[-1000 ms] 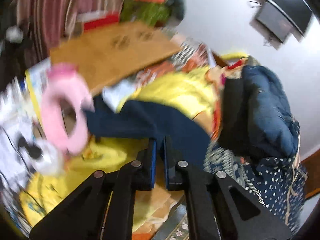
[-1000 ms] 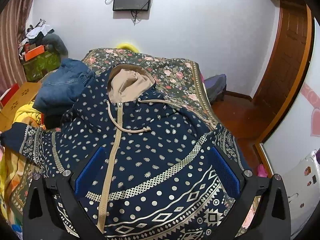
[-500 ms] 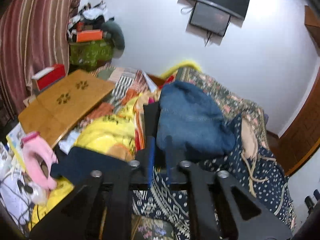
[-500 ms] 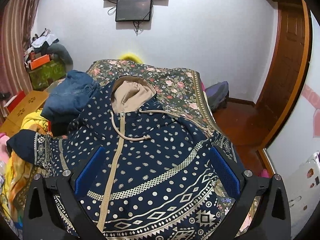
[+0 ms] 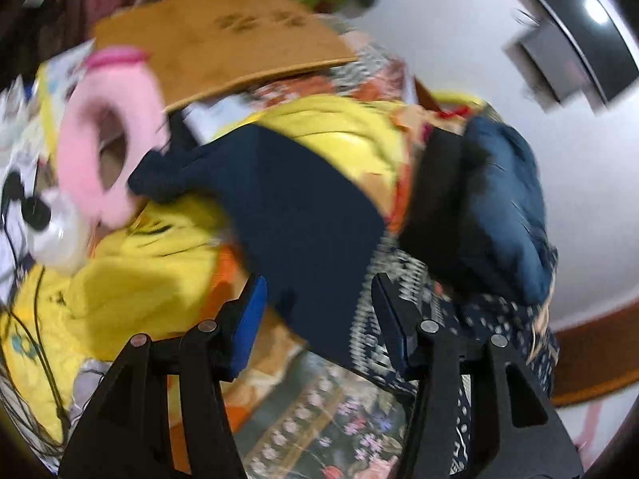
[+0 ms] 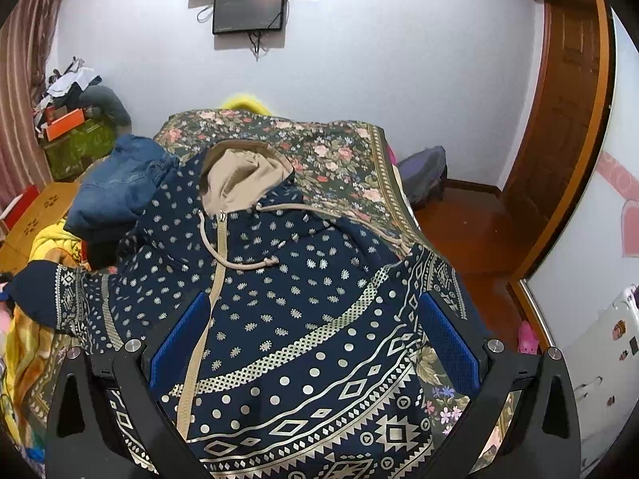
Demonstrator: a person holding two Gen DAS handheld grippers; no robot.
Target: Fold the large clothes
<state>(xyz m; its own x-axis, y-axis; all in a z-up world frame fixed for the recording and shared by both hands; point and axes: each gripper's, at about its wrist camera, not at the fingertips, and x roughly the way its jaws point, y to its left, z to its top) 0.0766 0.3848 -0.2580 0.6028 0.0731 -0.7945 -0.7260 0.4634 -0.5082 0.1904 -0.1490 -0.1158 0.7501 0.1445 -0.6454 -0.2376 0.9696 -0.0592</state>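
Hoodie (image 6: 303, 299) lies face up on the floral bed (image 6: 339, 151) — zip closed, tan hood toward the wall, jeans (image 6: 120, 187) piled at its shoulder. One sleeve (image 5: 303, 215) trails off the bed edge over a yellow cloth (image 5: 120, 279), its cuff near a pink ring (image 5: 108, 139). Your left hand-held gripper (image 5: 315, 311) is opening, sleeve between the blue pads (image 5: 247, 315), not pinched; that view is blurred. Your right hand-held gripper (image 6: 315, 343) hangs above the hoodie's hem — jaws wide apart, holding nothing.
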